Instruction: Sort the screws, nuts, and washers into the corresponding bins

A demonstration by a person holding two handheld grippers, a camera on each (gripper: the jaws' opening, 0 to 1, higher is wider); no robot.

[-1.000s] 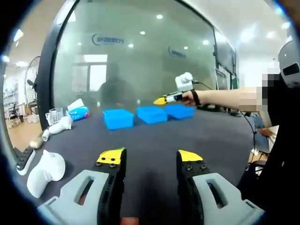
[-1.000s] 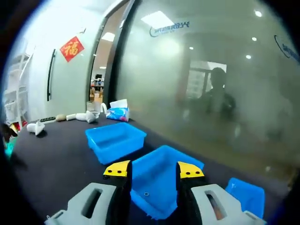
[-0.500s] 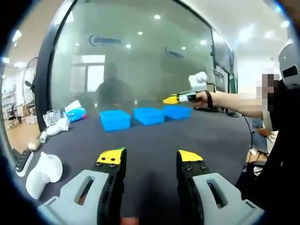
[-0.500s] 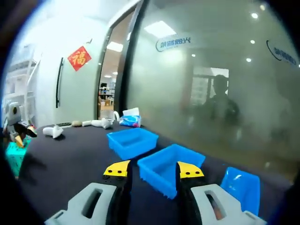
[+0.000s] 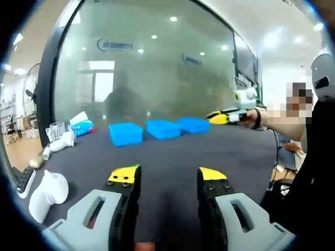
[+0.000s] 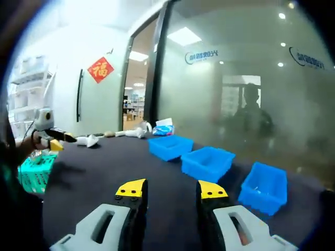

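Left claw (image 5: 166,178) and right claw (image 6: 171,189) both hanging released, grasping nothing, above dark counter (image 5: 172,151). Three blue plastic bins (image 6: 209,163) sitting in row at far side. Screws, nuts, washers too small to make out; likely light, hard, slippery, calling for fingertip pinch across body.

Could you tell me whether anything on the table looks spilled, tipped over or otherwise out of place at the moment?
Nothing stands out. The three blue bins sit upright in a row near the glass wall, and no parts lie spilled on the dark table. Both the left tool and right tool are open, holding nothing.
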